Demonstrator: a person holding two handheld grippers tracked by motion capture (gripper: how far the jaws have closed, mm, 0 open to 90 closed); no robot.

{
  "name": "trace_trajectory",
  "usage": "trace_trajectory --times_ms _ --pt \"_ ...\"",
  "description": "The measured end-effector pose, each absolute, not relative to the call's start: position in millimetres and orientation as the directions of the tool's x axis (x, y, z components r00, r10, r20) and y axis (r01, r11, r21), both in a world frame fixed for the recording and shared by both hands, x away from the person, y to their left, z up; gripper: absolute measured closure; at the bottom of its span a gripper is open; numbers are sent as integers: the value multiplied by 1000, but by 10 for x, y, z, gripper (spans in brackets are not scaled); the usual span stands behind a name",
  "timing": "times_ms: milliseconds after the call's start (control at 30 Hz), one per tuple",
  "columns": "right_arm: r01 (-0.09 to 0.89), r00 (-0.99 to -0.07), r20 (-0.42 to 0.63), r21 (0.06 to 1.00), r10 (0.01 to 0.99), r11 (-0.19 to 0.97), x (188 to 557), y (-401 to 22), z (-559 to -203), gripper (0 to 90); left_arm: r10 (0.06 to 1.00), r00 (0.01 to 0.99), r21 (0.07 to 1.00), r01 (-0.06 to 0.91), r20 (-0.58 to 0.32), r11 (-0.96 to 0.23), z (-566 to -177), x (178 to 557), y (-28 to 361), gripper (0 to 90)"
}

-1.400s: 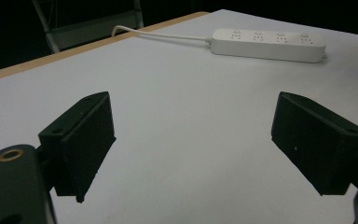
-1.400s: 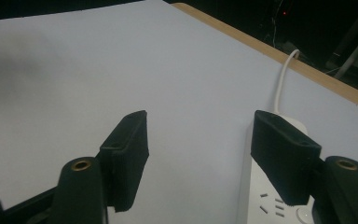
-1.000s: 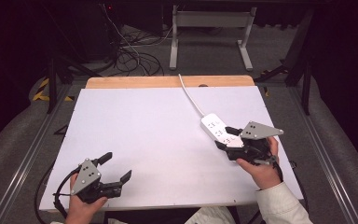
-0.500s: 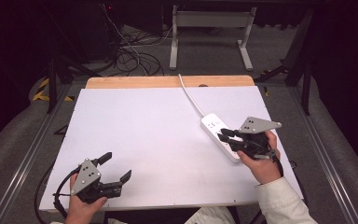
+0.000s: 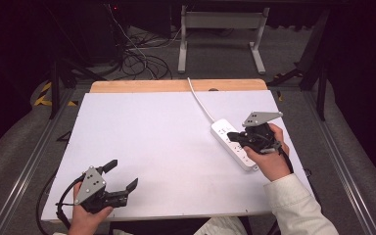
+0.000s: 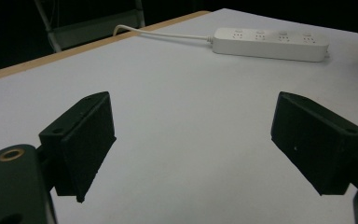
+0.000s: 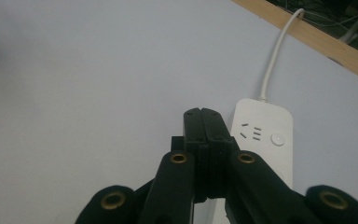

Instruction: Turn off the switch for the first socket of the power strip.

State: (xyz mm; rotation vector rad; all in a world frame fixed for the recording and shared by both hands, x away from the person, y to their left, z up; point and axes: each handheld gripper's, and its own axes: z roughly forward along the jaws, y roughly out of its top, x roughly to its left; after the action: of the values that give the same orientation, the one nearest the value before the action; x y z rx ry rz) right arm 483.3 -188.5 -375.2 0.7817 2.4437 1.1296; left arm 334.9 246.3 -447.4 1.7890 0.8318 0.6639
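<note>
A white power strip (image 5: pixel 232 143) lies on the right part of the white table top (image 5: pixel 161 142), its white cable (image 5: pixel 199 100) running to the far edge. My right gripper (image 5: pixel 232 135) hovers over the strip's middle, jaws pressed together with nothing between them. In the right gripper view the shut gripper (image 7: pixel 202 113) sits just left of the power strip's (image 7: pixel 265 135) end socket and round button. My left gripper (image 5: pixel 122 175) rests near the front left corner, jaws wide apart. Its own view shows the open gripper (image 6: pixel 191 135) above bare table, with the power strip (image 6: pixel 271 43) far off.
A wooden strip (image 5: pixel 176 86) borders the table's far edge. Beyond it stand a metal frame (image 5: pixel 220 34) and tangled cables (image 5: pixel 137 58) on the floor. Metal rails (image 5: pixel 24 166) run along both sides of the table.
My right gripper has slid a little toward the table's front along the power strip and stayed shut. The left gripper has not moved.
</note>
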Motion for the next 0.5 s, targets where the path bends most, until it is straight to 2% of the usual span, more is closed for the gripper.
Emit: trace_trajectory --times_ms 500 --pt "488 -711 1 721 703 492 5344 -1880 -3947 900 790 610 938 235 61 -254 -4476 3351 2466 138"
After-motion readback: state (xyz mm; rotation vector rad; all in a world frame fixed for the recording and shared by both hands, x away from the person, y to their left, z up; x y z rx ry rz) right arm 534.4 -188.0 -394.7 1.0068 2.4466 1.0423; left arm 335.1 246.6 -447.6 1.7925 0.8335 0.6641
